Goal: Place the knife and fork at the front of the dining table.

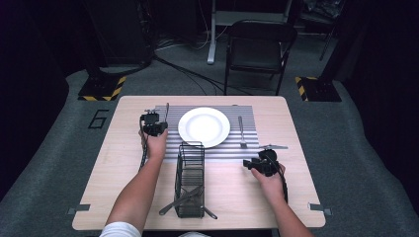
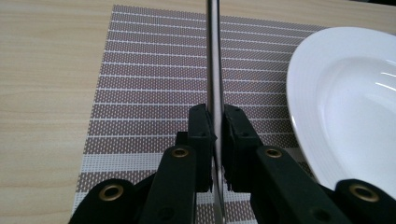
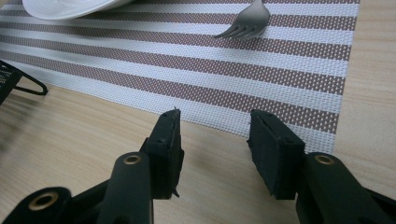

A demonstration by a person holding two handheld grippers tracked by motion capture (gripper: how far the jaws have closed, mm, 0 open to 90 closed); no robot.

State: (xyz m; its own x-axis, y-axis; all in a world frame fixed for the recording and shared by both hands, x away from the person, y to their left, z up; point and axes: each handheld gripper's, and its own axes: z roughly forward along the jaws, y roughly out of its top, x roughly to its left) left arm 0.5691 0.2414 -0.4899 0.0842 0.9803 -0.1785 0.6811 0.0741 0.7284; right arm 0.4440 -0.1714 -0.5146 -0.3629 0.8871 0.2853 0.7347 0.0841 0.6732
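High view: the left gripper sits at the left edge of the striped placemat, its jaws clamped on a thin metal utensil, likely a knife, which runs away from the jaws toward the far side of the table. A white plate lies just right of this gripper. The right gripper sits on bare wood off the mat's near right corner, with a fork beyond it and a wire caddy to its left. Left gripper view: both pads press the knife, which extends straight ahead over the placemat; the plate lies to the right. Right gripper view: the jaws stand apart with nothing between them, above the table; the fork lies ahead on the placemat.
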